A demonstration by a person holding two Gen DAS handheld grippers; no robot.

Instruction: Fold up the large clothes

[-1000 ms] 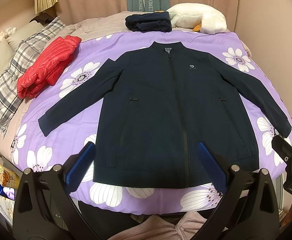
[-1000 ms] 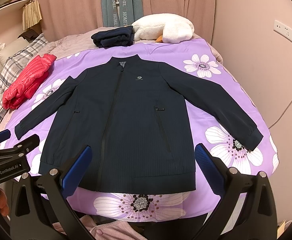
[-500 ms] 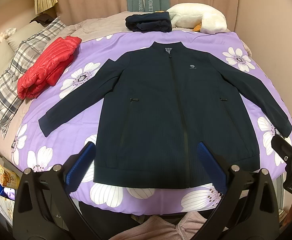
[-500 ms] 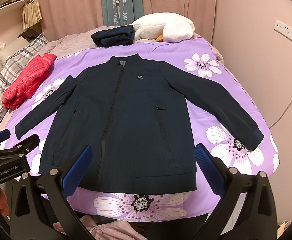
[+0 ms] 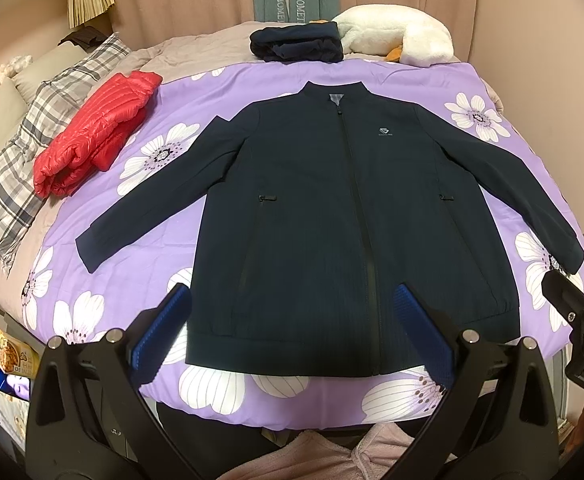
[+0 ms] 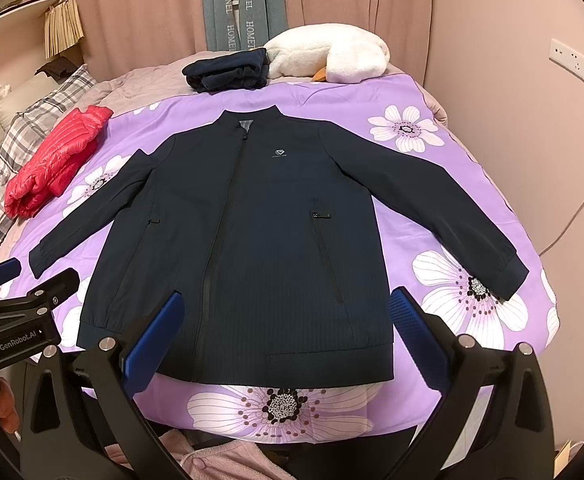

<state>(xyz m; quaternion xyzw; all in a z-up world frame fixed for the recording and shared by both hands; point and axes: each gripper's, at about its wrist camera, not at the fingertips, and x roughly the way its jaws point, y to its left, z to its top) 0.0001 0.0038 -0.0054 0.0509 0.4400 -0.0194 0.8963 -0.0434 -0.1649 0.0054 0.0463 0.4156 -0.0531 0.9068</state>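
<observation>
A dark navy zip jacket [image 5: 343, 216] [image 6: 252, 240] lies flat and face up on a purple flowered bedspread [image 5: 164, 208] [image 6: 443, 184]. Its zip is closed, both sleeves are spread out to the sides, and its hem faces me. My left gripper [image 5: 292, 328] hovers open above the hem, holding nothing. My right gripper [image 6: 288, 332] hangs open over the hem too, with nothing between its blue pads. Each gripper shows at the edge of the other's view.
A folded red puffer jacket [image 5: 96, 132] [image 6: 52, 164] rests at the left by plaid pillows [image 5: 20, 176]. A folded dark garment [image 5: 295, 44] [image 6: 228, 70] and a white plush toy [image 5: 399, 38] [image 6: 331, 54] sit at the far end. A wall stands close on the right.
</observation>
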